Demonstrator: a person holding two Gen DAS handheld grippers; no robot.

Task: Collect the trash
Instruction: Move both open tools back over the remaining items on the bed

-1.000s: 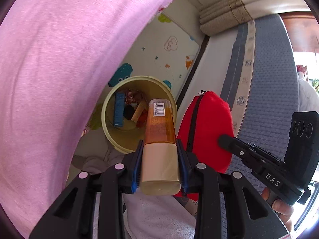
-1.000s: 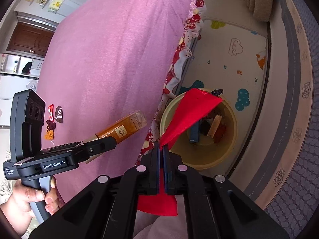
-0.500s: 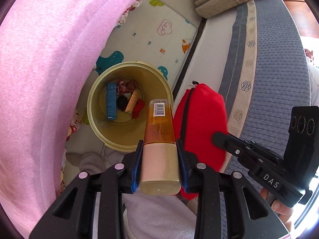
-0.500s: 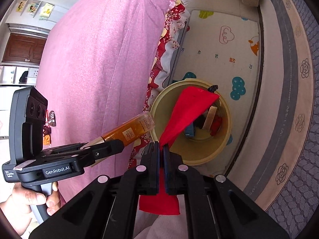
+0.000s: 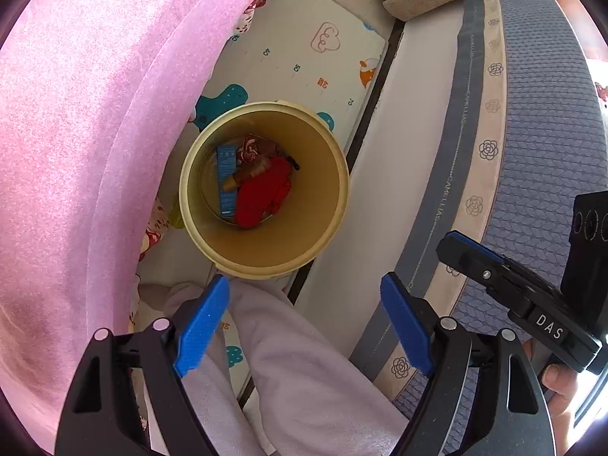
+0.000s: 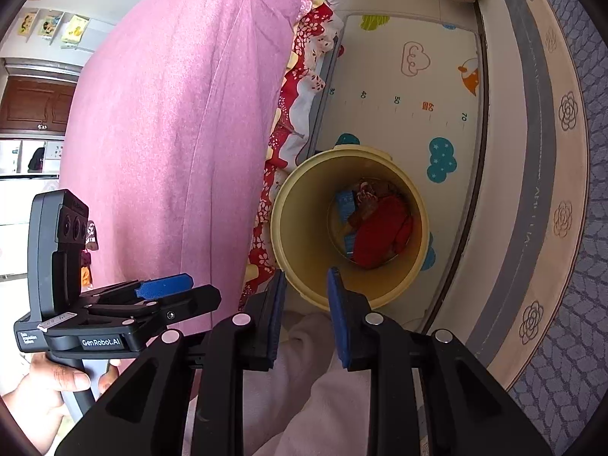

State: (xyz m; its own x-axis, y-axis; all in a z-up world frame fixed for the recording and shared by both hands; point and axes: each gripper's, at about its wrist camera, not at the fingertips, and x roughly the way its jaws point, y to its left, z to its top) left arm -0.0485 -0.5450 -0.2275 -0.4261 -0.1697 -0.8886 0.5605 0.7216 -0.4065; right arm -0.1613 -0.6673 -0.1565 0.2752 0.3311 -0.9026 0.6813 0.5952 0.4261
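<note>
A yellow round bin (image 5: 315, 243) stands on the play mat below both grippers; it also shows in the right wrist view (image 6: 300, 250). Inside it lie a red pouch (image 5: 262, 195), an amber bottle (image 5: 249, 174), a blue box (image 5: 226, 178) and a wrapper. The red pouch (image 6: 380, 231) and blue box (image 6: 345, 205) show in the right view too. My left gripper (image 5: 304, 326) is open and empty above the bin's near rim. My right gripper (image 6: 306, 315) is open and empty, just above the bin's near rim.
A pink blanket-covered bed (image 5: 76, 133) rises at the left. A grey-blue mattress with a beige flowered border (image 5: 532, 133) runs along the right. The cartoon play mat (image 6: 410, 87) lies beyond the bin. The person's pale trouser leg (image 5: 304, 380) is below the grippers.
Both grippers have opened. The amber bottle left the left gripper and the red pouch left the right gripper; both now lie in the bin.
</note>
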